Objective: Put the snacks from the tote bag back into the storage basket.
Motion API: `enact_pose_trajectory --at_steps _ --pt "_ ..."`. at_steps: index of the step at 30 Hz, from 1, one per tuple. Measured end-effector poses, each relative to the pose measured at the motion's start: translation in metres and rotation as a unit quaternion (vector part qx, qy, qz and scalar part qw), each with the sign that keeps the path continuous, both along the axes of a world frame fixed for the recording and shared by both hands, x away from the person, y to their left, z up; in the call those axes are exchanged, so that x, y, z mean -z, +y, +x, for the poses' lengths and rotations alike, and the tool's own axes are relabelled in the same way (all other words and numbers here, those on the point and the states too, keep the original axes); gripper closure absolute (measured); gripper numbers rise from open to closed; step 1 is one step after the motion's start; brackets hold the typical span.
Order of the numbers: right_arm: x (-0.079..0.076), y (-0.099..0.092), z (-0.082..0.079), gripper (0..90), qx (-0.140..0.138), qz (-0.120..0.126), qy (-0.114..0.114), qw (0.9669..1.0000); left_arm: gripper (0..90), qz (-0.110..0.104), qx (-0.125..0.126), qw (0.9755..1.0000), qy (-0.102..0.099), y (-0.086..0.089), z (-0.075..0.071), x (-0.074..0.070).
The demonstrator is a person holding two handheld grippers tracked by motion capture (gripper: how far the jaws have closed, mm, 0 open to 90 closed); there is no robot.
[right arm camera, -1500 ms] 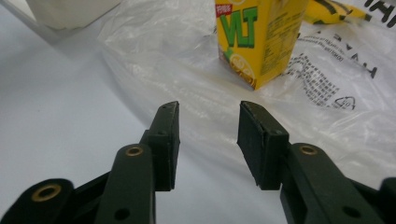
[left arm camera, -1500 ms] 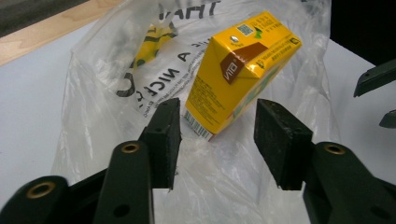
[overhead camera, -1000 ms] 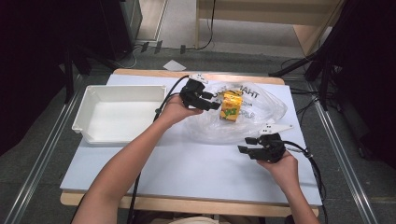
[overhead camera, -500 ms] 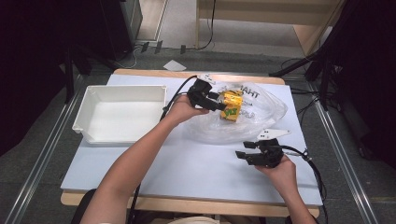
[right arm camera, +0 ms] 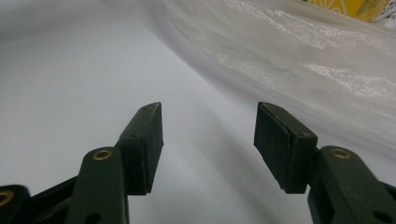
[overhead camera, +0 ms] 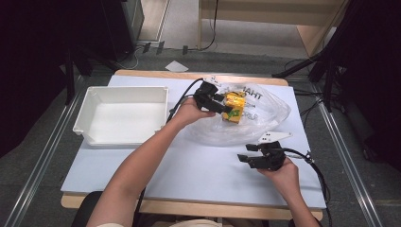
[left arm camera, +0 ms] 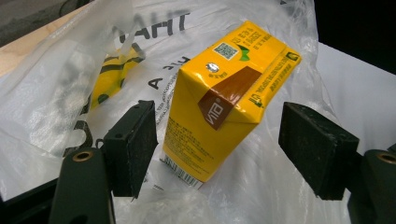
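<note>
Two gaping tools: left tool astride yellow carton, right tool over bare table.

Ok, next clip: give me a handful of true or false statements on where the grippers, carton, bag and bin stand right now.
1. The left gripper is open, with the yellow drink carton between its fingers. True.
2. The right gripper is shut on the plastic bag. False: it is open over the bare table, beside the bag.
3. The white bin holds a carton. False: it is empty.
4. The carton lies on the plastic bag. True.
5. The white bin sits to the right of the bag in the high view. False: it sits to the left.
</note>
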State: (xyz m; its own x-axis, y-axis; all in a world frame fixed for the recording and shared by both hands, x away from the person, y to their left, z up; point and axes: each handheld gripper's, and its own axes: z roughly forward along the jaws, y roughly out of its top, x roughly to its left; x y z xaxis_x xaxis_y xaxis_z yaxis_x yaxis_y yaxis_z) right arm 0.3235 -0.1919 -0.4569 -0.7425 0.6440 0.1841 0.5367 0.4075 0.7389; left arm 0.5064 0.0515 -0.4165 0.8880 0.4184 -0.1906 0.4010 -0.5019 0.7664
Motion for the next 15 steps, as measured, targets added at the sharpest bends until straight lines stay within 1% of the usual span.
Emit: enact_pose_trajectory --at_steps 2,4,6,9,11,15 --pt "0.000 0.000 0.000 43.3 0.001 0.001 0.000 1.0000 28.6 -0.002 0.002 1.0000 -0.001 -0.002 0.000 0.002" --pt "0.001 0.000 0.000 43.4 0.000 0.002 0.001 1.0000 28.5 0.008 0.009 0.9999 0.000 -0.005 0.002 0.003" --pt "0.001 0.000 0.000 43.4 0.000 0.002 0.002 1.0000 28.1 0.016 0.011 0.9998 -0.004 -0.009 0.004 0.003" --pt "0.001 0.000 0.000 43.4 -0.002 0.002 0.002 1.0000 28.2 0.011 0.016 0.9998 -0.003 -0.012 0.006 0.002" --pt "0.002 0.000 0.000 43.3 -0.002 0.001 0.001 1.0000 28.3 0.006 0.015 0.9998 -0.008 -0.014 0.007 0.003" --pt "0.003 -0.001 0.000 43.3 -0.002 0.000 0.002 1.0000 27.8 0.004 0.024 0.9997 -0.007 -0.019 0.008 0.009"
